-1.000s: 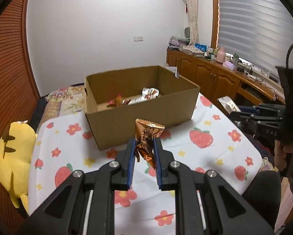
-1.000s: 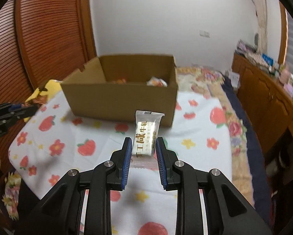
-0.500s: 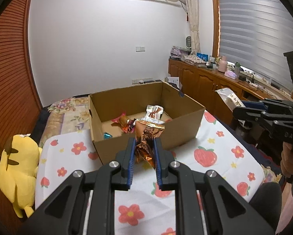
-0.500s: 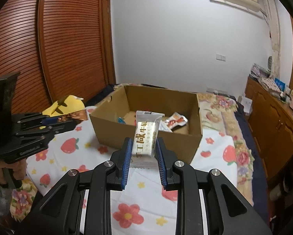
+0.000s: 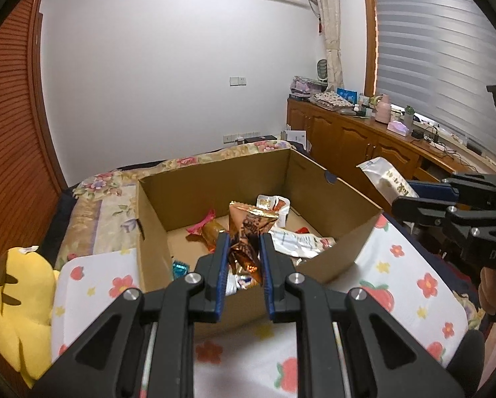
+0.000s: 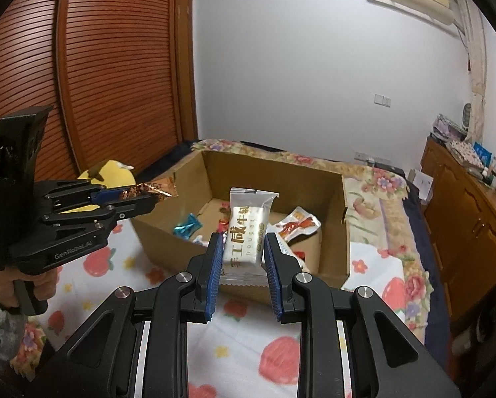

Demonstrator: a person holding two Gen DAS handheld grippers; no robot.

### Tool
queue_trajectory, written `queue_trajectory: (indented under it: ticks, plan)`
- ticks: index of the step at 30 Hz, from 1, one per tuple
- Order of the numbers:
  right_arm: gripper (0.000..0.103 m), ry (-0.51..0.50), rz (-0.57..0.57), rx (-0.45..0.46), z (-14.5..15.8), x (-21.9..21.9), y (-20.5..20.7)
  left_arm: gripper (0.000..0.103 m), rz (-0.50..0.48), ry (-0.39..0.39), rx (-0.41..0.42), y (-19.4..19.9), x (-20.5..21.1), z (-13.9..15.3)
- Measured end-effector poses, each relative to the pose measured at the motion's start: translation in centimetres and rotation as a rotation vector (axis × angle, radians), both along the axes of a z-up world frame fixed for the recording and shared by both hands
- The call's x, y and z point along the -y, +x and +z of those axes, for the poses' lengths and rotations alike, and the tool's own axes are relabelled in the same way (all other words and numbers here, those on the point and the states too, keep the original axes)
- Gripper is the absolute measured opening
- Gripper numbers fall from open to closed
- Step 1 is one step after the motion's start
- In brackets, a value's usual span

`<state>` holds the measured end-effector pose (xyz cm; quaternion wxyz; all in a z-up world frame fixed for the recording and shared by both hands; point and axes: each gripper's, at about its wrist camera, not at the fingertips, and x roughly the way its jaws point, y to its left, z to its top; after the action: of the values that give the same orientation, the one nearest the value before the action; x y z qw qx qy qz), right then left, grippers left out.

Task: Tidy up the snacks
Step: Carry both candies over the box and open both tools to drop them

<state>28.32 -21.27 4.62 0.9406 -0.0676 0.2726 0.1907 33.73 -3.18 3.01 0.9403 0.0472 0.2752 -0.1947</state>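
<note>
Bedroom: each claw grips a snack above the cardboard box (image 5: 330,199)

The box (image 5: 330,199) is matt brown cardboard, plain inside and out. At 12 o'clock between the left gripper's (image 5: 243,248) ribbed blue pads, the copper packet (image 5: 248,229) is crinkled glossy foil. The nougat bar (image 6: 246,232) has a smooth white plastic wrapper with a slight sheen. The sheet (image 6: 281,348) is printed cloth; the doors (image 6: 82,66) at 10 o'clock are ribbed reddish wood
</note>
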Motion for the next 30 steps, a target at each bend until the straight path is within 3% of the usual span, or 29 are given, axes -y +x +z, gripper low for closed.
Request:
queue_trajectory:
  ticks: [12,17,25,30]
  plan:
    - [0.023,-0.002,0.012,-0.076,-3.9,0.0,7.8,0.016,0.018,-0.021,-0.056,6.8,0.2,-2.7]
    - [0.023,0.045,0.017,-0.127,-5.4,0.4,10.0,0.016,0.032,-0.018,-0.074,7.8,0.2,-3.6]
    - [0.023,0.033,0.0,-0.157,-6.8,0.3,11.2,0.017,0.038,-0.002,-0.097,8.4,1.1,-4.5]
    - [0.024,0.038,-0.013,-0.18,-7.4,0.7,11.7,0.025,0.05,0.011,-0.116,8.7,1.3,-4.9]
